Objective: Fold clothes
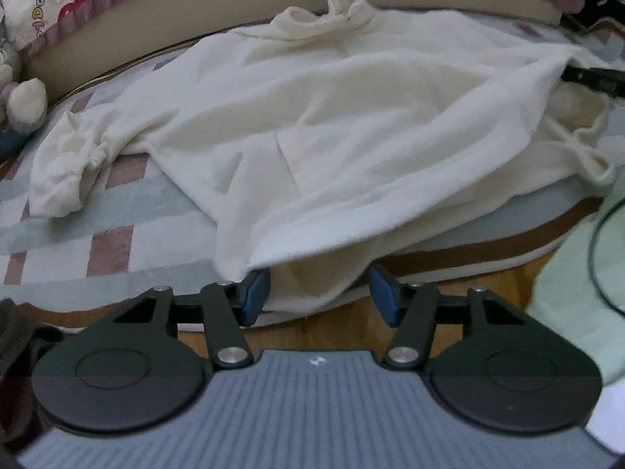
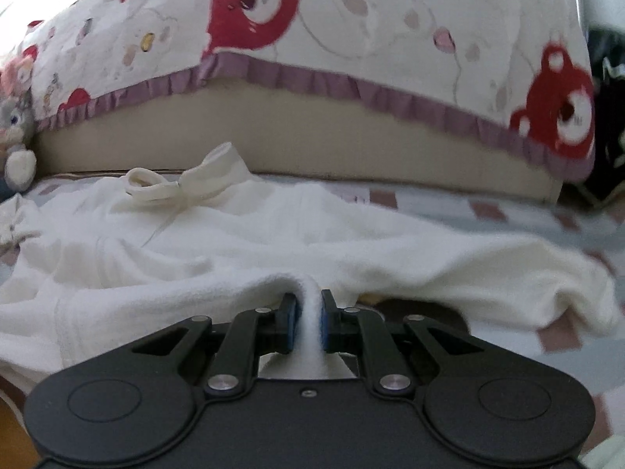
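Note:
A cream white high-necked sweater (image 1: 332, 117) lies spread on a checked bed cover, collar at the far side, one sleeve bunched at the left. My left gripper (image 1: 318, 293) is open at the near hem, its blue pads (image 1: 256, 293) on either side of hanging cloth, the left pad touching the hem's corner. In the right wrist view the same sweater (image 2: 234, 258) fills the middle, its collar (image 2: 187, 187) at the far left. My right gripper (image 2: 310, 320) is shut on a pinched ridge of the sweater's edge. The right gripper's dark finger (image 1: 590, 76) shows under the sweater's right side.
A beige headboard (image 2: 273, 144) rises behind the bed, draped with a white quilt printed with red bears (image 2: 312, 19). A plush toy (image 1: 23, 97) sits at the far left. The mattress edge (image 1: 488, 250) and wooden floor (image 1: 312, 328) lie below; a pale green cloth (image 1: 578, 297) is at right.

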A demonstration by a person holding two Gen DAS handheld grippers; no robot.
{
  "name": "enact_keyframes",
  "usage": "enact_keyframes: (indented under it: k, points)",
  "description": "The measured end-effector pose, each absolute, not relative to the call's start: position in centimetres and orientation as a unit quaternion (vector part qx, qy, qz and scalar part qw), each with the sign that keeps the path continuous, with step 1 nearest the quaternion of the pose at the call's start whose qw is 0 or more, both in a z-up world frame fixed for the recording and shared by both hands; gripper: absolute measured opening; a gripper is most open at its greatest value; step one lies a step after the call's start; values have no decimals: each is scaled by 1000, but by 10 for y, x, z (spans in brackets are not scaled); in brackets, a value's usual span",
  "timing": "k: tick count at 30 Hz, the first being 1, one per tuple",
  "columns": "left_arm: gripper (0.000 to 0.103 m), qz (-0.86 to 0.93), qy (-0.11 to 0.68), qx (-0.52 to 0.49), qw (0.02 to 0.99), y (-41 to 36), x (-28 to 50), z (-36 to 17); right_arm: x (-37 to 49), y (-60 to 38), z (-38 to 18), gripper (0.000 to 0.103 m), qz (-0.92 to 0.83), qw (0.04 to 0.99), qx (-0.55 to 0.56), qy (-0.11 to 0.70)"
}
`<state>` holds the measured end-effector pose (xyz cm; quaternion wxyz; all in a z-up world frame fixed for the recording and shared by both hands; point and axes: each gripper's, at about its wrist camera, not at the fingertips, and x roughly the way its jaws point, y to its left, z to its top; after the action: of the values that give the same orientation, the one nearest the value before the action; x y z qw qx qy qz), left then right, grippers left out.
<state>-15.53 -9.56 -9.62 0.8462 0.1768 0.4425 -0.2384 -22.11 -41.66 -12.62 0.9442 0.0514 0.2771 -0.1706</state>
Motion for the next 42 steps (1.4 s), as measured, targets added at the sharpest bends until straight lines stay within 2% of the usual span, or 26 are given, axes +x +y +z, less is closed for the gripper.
enact_keyframes:
  k: [3, 4, 8, 12, 15, 19, 21, 22, 25, 26, 27, 28, 31, 32, 33, 35, 39, 42]
  points:
    - [57, -222, 472, 168, 837, -91, -160, -93, -224, -411, -121, 12, -180, 946, 18, 270]
    - [60, -204, 491, 160, 832, -89, -159, -95, -225, -411, -120, 12, -189, 944, 14, 269]
    - [61, -186, 504, 111, 836, -81, -154, -104, -230, -417, -116, 12, -218, 939, 6, 265]
    - [61, -213, 518, 67, 825, -87, -143, -118, -237, -433, -114, 12, -210, 942, 64, 254]
    - [61, -243, 505, 102, 822, -103, -147, -125, -241, -441, -113, 12, -216, 942, 84, 243]
    - [62, -216, 462, 206, 835, -128, -143, -140, -244, -447, -113, 12, -218, 942, 102, 234]
    - [34, -183, 427, 248, 850, -135, -140, -140, -245, -450, -112, 12, -216, 943, 112, 228]
    - [13, -166, 412, 256, 858, -134, -137, -136, -245, -450, -111, 12, -215, 944, 107, 225]
    - [10, -134, 382, 218, 888, -119, -125, -114, -248, -447, -108, 13, -214, 948, 91, 217]
    - [10, -122, 371, 207, 897, -113, -121, -107, -247, -451, -111, 17, -217, 944, 103, 227]
    - [10, -111, 357, 198, 906, -108, -117, -100, -246, -456, -115, 32, -220, 939, 116, 238]
    - [10, -102, 341, 195, 914, -105, -114, -94, -246, -460, -118, 38, -222, 934, 128, 250]
    - [10, -100, 307, 183, 928, -101, -99, -81, -244, -474, -129, 44, -230, 916, 166, 284]
    - [10, -103, 298, 181, 932, -102, -93, -77, -243, -479, -133, 53, -233, 909, 179, 295]
    - [10, -103, 287, 182, 935, -105, -86, -74, -242, -483, -136, 67, -235, 903, 192, 306]
    - [10, -106, 263, 172, 943, -111, -76, -65, -241, -493, -144, 73, -240, 888, 216, 327]
    - [8, -131, 276, 101, 947, -109, -69, -53, -267, -526, -165, 72, -211, 828, 391, 342]
    - [8, -149, 285, 47, 946, -108, -64, -44, -276, -518, -164, 73, -236, 830, 346, 370]
